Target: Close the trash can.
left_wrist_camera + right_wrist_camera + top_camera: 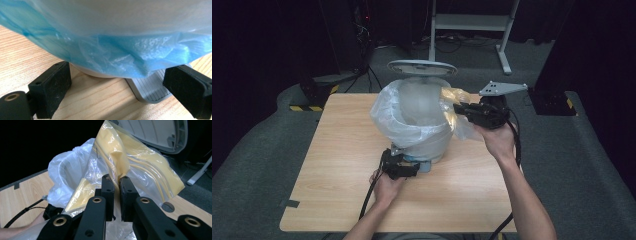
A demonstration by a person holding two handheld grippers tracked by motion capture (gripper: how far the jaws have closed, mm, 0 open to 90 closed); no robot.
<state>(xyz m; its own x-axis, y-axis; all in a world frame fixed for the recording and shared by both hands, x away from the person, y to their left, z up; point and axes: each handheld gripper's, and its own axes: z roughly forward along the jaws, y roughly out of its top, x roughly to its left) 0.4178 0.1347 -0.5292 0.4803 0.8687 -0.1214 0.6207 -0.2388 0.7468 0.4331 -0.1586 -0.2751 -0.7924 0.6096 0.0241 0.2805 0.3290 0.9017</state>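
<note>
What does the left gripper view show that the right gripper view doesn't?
Left gripper view: the bin's grey pedal on the table, with the left gripper open, its jaws either side of the bin's base, and a bluish liner hanging low.

Right gripper view: a yellow bag pinched in the shut right gripper, and the raised lid.

Both: the wooden table and the liner.

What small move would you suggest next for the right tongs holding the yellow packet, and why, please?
Probably carry it a little further over the bin's mouth. The right tongs are shut on the yellow packet, which hangs at the liner's rim rather than inside, while the left tongs, open, bracket the pedal with the lid up.
</note>
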